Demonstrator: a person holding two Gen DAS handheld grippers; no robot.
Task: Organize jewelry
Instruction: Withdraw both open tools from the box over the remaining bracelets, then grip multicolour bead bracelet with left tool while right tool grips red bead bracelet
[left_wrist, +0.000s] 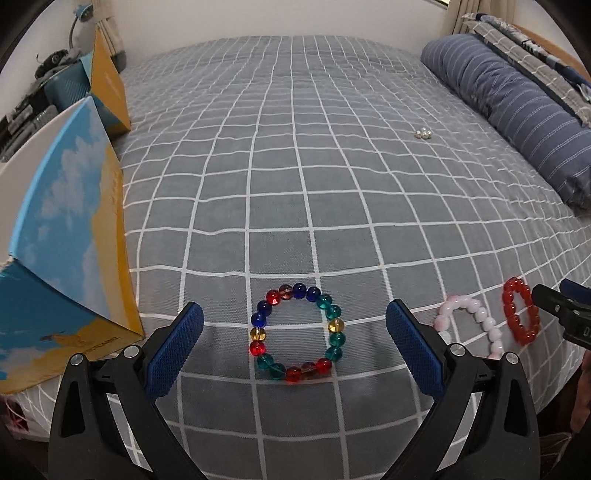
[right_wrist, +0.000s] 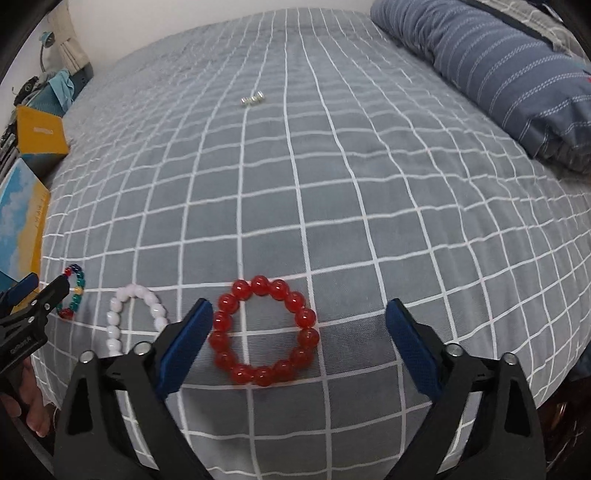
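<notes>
Right at the near edge of the bed, the left gripper is hanging over the multicoloured bead bracelet, jaws spread wide with the whole ring lying flat between the blue pads, nothing touching it. Beside it, the right gripper is doing the same over the red bead bracelet: jaws standing wide, nothing gripped, the ring sitting closer to its left pad, and whether that pad is brushing the beads I cannot tell.

Between those two bracelets, the pale pink bead bracelet is lying on the grey checked cover, partly hidden behind a gripper finger in both views. All three are sitting in a row along the front edge, near one another but apart. A person's fingers are showing at the lower left of the right wrist view, under the other gripper's handle.

Moving out, a blue-and-yellow box is standing tilted at the left edge of the bed, with a second yellow box behind it.

Further up the cover, a small cluster of pearly beads is resting alone, well apart from the bracelets. Along the far right, a striped blue pillow is lying against the headboard side.
</notes>
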